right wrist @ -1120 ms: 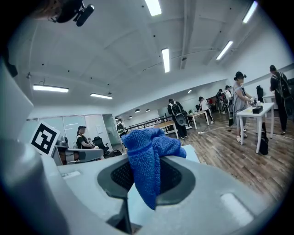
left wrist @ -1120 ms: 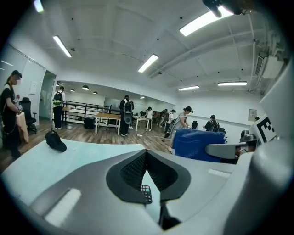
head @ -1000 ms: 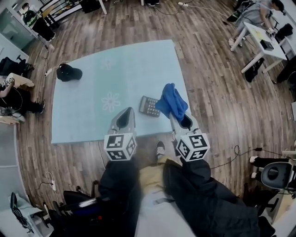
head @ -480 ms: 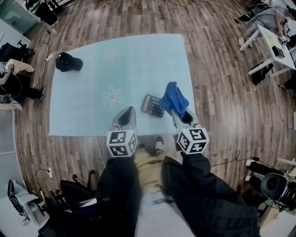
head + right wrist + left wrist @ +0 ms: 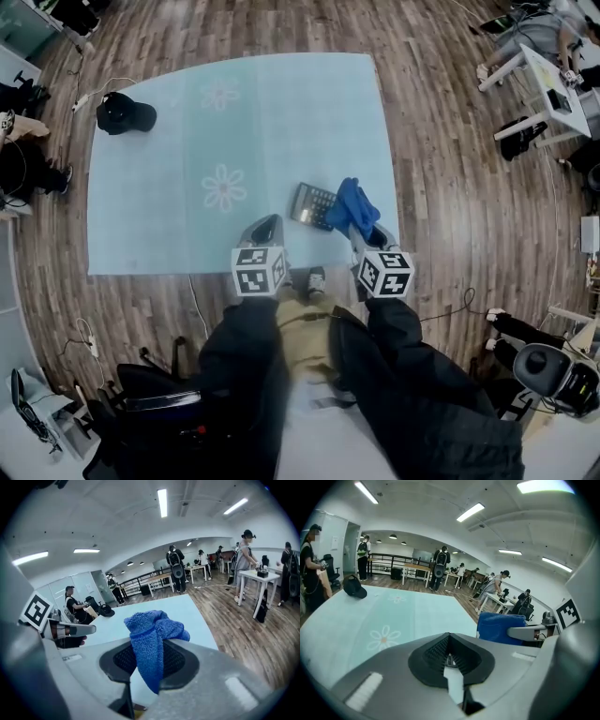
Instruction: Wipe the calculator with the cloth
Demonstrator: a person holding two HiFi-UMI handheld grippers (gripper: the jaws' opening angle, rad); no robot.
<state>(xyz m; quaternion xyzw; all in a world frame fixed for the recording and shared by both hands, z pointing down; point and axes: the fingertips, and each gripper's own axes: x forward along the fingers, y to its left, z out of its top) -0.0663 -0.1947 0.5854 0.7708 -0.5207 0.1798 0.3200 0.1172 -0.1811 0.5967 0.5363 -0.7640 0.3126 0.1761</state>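
A dark calculator [image 5: 312, 204] lies on the pale blue mat [image 5: 187, 150] near its front right corner. My right gripper [image 5: 372, 236] is shut on a blue cloth [image 5: 354, 207], which bunches up above the jaws [image 5: 154, 639] and overlaps the calculator's right end in the head view. My left gripper [image 5: 265, 231] hangs over the mat's front edge, left of the calculator, its jaws shut with nothing between them [image 5: 449, 660]. The calculator does not show in either gripper view.
A black cap [image 5: 122, 112] lies at the mat's far left corner. Wooden floor [image 5: 450, 187] surrounds the mat. White desks [image 5: 548, 89] with people stand at the far right. A cable [image 5: 197, 300] runs along the floor by my legs.
The view has shifted, so the mat shows larger. My right gripper and the cloth have come down lower, closer over the calculator's right end. The left gripper stays near the mat's front edge.
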